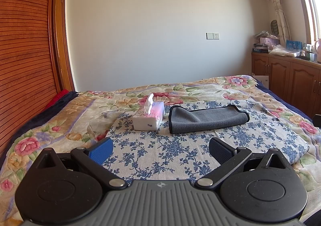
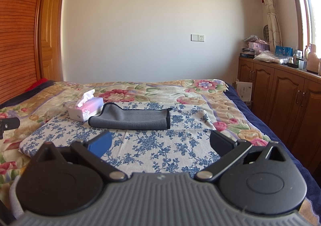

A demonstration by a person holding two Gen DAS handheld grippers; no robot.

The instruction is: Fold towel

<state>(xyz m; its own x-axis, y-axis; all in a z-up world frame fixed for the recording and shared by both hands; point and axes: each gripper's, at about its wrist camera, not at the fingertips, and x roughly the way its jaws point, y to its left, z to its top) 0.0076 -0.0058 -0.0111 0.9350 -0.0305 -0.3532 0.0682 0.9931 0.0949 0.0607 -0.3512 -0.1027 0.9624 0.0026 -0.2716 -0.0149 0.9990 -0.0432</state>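
Observation:
A grey towel with a black hem (image 1: pixel 206 119) lies folded in a long strip on a blue-flowered cloth (image 1: pixel 160 151) on the bed. It also shows in the right wrist view (image 2: pixel 132 118). My left gripper (image 1: pixel 160 148) is open and empty, held above the cloth, short of the towel. My right gripper (image 2: pixel 160 143) is open and empty, also short of the towel and apart from it. Part of the left gripper (image 2: pixel 9 123) shows at the left edge of the right wrist view.
A tissue box (image 1: pixel 148 118) stands just left of the towel, touching or nearly touching it; it also shows in the right wrist view (image 2: pixel 86 108). A flowered blanket (image 1: pixel 60 121) covers the bed. Wooden cabinets (image 2: pixel 284 101) stand right, a wardrobe (image 1: pixel 22 49) left.

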